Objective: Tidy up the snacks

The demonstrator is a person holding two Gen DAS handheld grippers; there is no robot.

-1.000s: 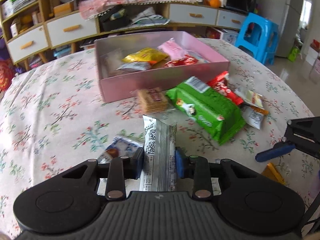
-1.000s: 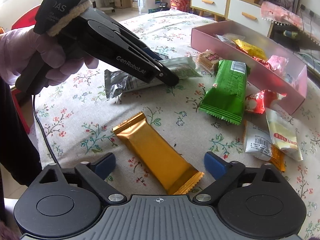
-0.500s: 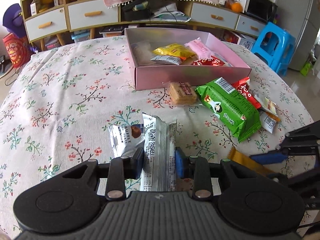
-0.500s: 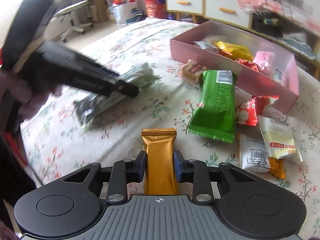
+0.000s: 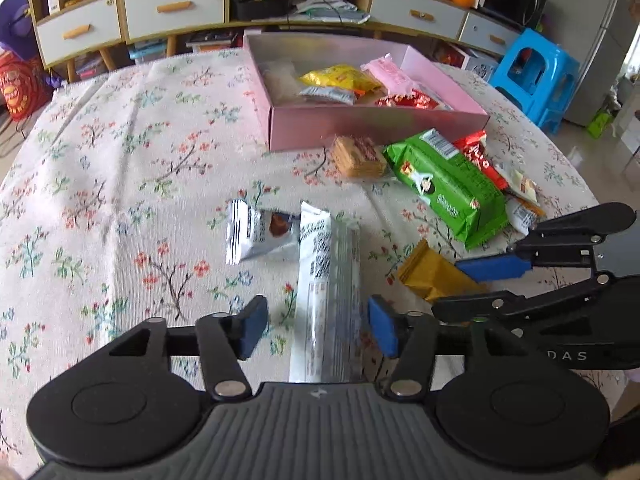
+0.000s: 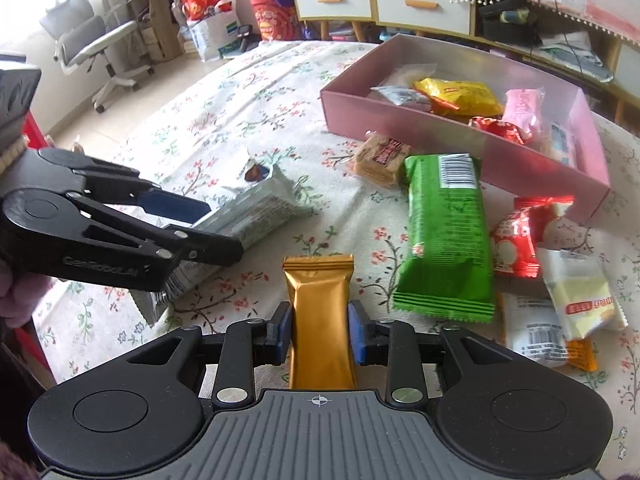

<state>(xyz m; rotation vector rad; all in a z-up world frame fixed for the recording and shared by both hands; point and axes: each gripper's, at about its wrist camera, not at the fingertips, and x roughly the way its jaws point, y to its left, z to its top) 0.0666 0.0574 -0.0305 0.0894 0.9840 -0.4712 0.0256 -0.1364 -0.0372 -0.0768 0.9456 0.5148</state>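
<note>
A: Now, the silver bar (image 5: pixel 326 280). Half a second ago the left gripper (image 5: pixel 316 330) was clamped on it; at present the blue pads (image 5: pixel 252 328) stand apart, a gap of tablecloth showing on either side of the wrapper. The bar lies lengthwise between the fingers, running forward from the claw.

B: Resting on the table or still lifted?

A: Cannot tell for sure; in the right wrist view it looks to lie on the floral tablecloth (image 5: pixel 100 184) under the left claw. Just left of the bar's far end sits a small silver-white packet (image 5: pixel 260 236), nearer in frame than before.

B: The right side?

A: Right gripper (image 6: pixel 319 338) is closed tight on the gold bar (image 6: pixel 320 316), same as half a second ago; a full second back that bar lay flat between spread fingers. It points straight ahead out of the jaws.

B: Beyond the claws?

A: Ahead and right of the right claw, the green packet (image 6: pixel 444 240), with a wafer pack (image 6: pixel 382 156) touching its far corner. Further right, a red packet (image 6: pixel 516 240), a pale yellow packet (image 6: pixel 580 296). The pink box (image 6: pixel 400 120) is behind all of that, holding yellow, pink, red pieces. None of those have shifted on the cloth.
</note>
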